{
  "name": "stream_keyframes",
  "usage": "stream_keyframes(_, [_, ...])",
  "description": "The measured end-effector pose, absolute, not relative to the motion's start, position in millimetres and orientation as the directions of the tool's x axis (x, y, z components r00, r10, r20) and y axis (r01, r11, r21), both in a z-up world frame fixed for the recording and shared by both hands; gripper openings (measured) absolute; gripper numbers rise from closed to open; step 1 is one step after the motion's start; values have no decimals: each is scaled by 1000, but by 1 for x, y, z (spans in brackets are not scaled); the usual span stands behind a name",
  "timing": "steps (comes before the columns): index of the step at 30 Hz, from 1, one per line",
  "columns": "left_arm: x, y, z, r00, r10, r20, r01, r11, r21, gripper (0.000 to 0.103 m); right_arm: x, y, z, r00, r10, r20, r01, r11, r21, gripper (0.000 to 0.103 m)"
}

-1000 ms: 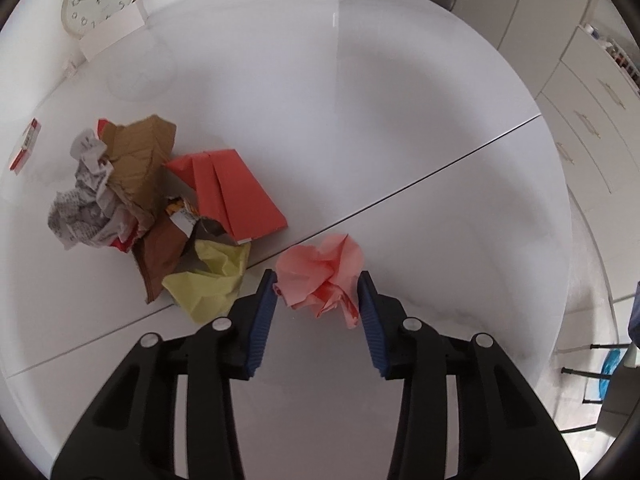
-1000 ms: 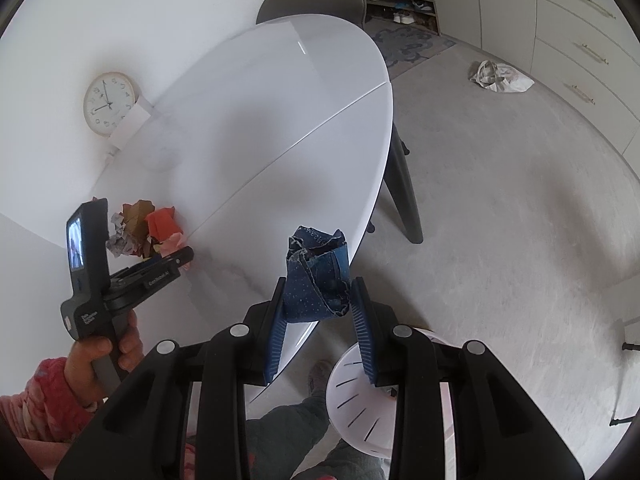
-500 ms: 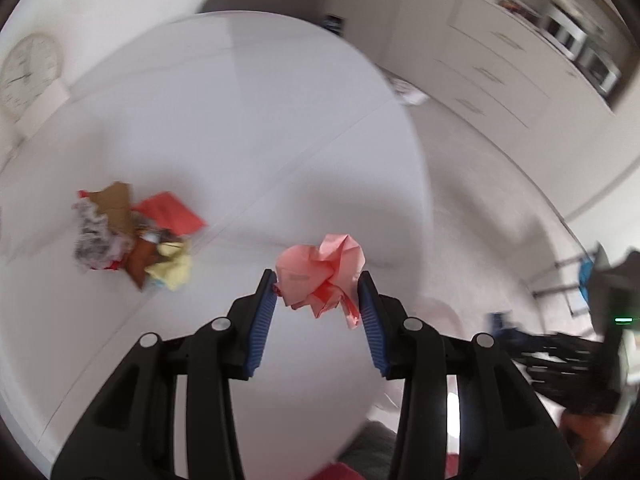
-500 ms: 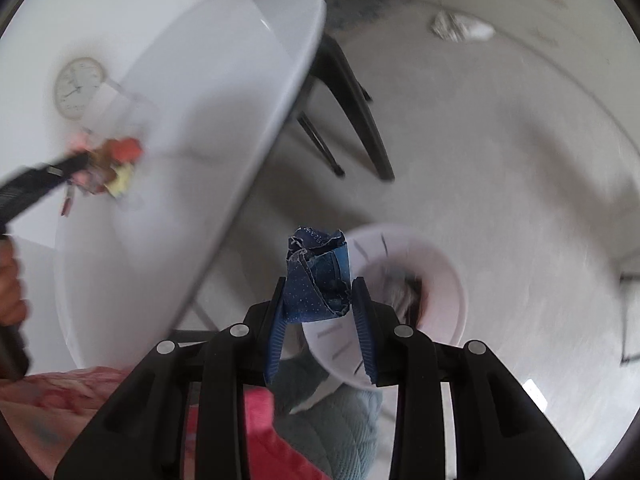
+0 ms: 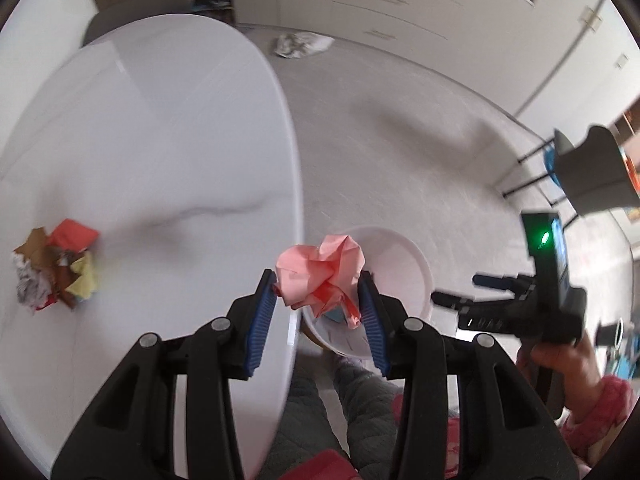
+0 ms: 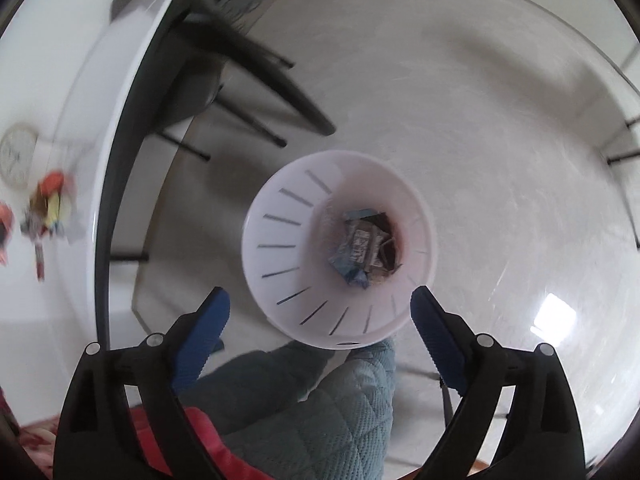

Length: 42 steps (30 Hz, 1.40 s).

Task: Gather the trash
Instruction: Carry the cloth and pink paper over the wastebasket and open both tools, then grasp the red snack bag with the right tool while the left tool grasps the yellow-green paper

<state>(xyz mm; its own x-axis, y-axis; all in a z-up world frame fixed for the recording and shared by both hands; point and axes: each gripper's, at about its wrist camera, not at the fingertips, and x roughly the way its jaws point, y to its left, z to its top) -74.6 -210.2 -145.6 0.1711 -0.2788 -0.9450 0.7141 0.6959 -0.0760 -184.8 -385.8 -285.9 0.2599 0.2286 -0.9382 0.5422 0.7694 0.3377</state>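
Observation:
My left gripper [image 5: 318, 284] is shut on a crumpled pink paper ball [image 5: 320, 270], held past the table edge above the white trash bin [image 5: 412, 264] on the floor. My right gripper [image 6: 320, 300] is open and empty, directly over the same bin [image 6: 280, 248]. Blue and dark wrappers [image 6: 360, 248] lie at the bin's bottom. The right gripper also shows in the left wrist view [image 5: 460, 290], beside the bin. A pile of crumpled trash [image 5: 56, 270] lies on the white table [image 5: 160, 140]; it shows blurred in the right wrist view [image 6: 48, 208].
A dark chair [image 6: 224, 60] stands by the table. A crumpled white cloth [image 5: 300, 44] lies on the grey floor near white cabinets [image 5: 400, 8]. My knees in teal quilted trousers [image 6: 320, 400] are just below the bin. A wall clock [image 6: 16, 156] hangs at left.
My right gripper opened and the blue wrapper it held dropped into the bin. My left gripper carried the pink paper ball off the table to above the bin.

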Motion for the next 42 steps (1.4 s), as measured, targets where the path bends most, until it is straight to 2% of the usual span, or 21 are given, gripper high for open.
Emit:
stream_keyframes(6, [-91,-243,-168,84,-274,-958,777,620,-110,42,-213,-420,-257,304,142,-942,612,729,307,93])
stream_keyframes(14, [-124,-299,-270,-26,-146,-989,842,529,-100,43,-243,-439,-235,331,106,-938,627,718,303,96])
stream_keyframes(17, [-135,-310,-309,-65,-107,-992,848,517,-111,52,-247,-441,-241,317,116,-941,625,721,299,96])
stream_keyframes(19, [-140,-313,-324,-73,-74,-995,850,517,-100,66,-249,-443,-245,307,123,-944,627,720,298,96])
stream_keyframes(20, [-143,-313,-325,-63,-76,-995,851,517,-93,66,-250,-444,-247,303,128,-944,627,720,299,96])
stream_keyframes(23, [-147,-309,-310,-44,-101,-994,849,520,-91,78,-250,-443,-250,301,138,-944,622,722,304,96])
stream_keyframes(26, [-138,-303,-279,-9,-144,-990,835,543,-87,81,-245,-442,-243,323,146,-935,605,728,322,96])
stream_keyframes(28, [-129,-296,-252,27,-165,-986,822,565,-72,88,-238,-440,-232,345,145,-927,586,738,333,96])
stream_keyframes(33, [-103,-263,-170,167,-253,-953,765,643,-37,95,-213,-428,-191,436,148,-888,507,774,378,96])
stream_keyframes(37, [-85,-225,-123,261,-295,-919,696,717,-32,95,-182,-407,-154,502,158,-850,407,824,394,98])
stream_keyframes(42, [-64,-158,-90,380,-278,-882,561,827,-18,95,-139,-364,-125,541,209,-815,261,879,399,100])
